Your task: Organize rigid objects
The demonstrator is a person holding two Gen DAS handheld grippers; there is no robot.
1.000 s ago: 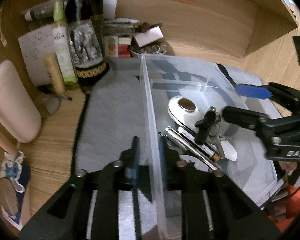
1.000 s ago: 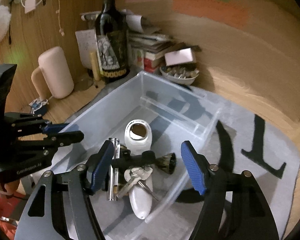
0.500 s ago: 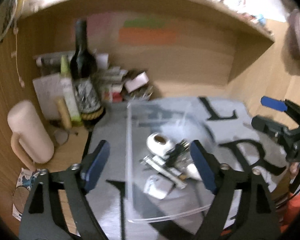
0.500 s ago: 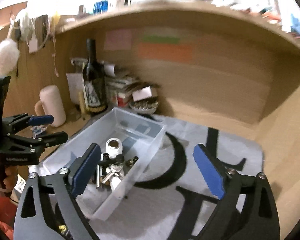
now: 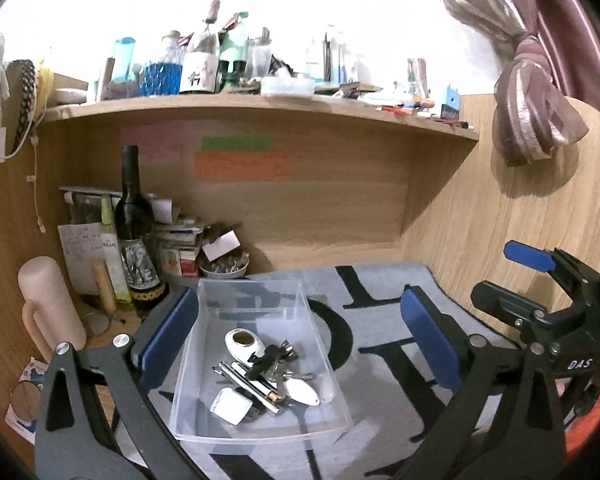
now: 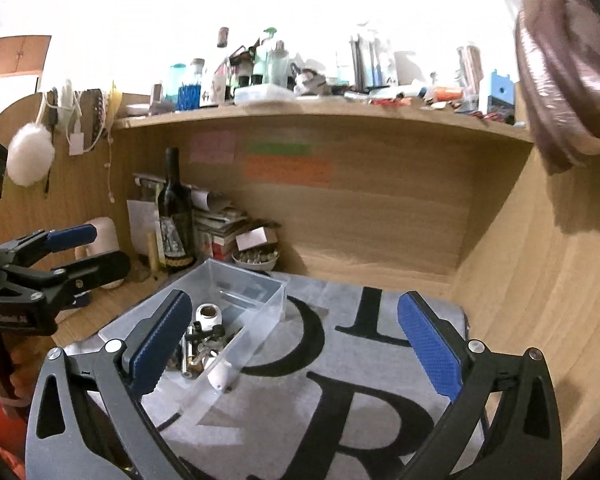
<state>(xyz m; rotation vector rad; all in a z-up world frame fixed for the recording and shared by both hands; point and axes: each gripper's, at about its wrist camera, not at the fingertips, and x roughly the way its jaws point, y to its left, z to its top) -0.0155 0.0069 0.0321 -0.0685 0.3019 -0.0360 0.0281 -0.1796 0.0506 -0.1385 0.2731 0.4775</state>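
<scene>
A clear plastic bin (image 5: 260, 436) sits on the grey mat. In it lie a white oval case with a brown hole (image 5: 244, 342), a black brush (image 5: 268, 360), keys (image 5: 284, 376), a metal pen (image 5: 252, 386) and a white square piece (image 5: 232, 406). My left gripper (image 5: 300, 340) hovers back from the bin, its jaws opening wide and pressing on nothing. In the right wrist view the bin (image 6: 256, 332) lies ahead to the left. My right gripper (image 6: 296, 340) hangs over the mat with its jaws opening and nothing between them. Each gripper shows in the other's view: right gripper (image 5: 504, 276), left gripper (image 6: 96, 248).
A dark wine bottle (image 5: 134, 232), a pale pink jug (image 5: 50, 312), a small bowl (image 5: 224, 268) and stacked papers crowd the back left corner. The lettered grey mat (image 5: 380, 320) covers the desk. Wooden walls close the back and right. A shelf (image 5: 260, 104) above holds several bottles.
Both grippers pulled back and up from the bin and tilted upward. The left jaws let go of the bin wall and spread wide. The right jaws widened too.
</scene>
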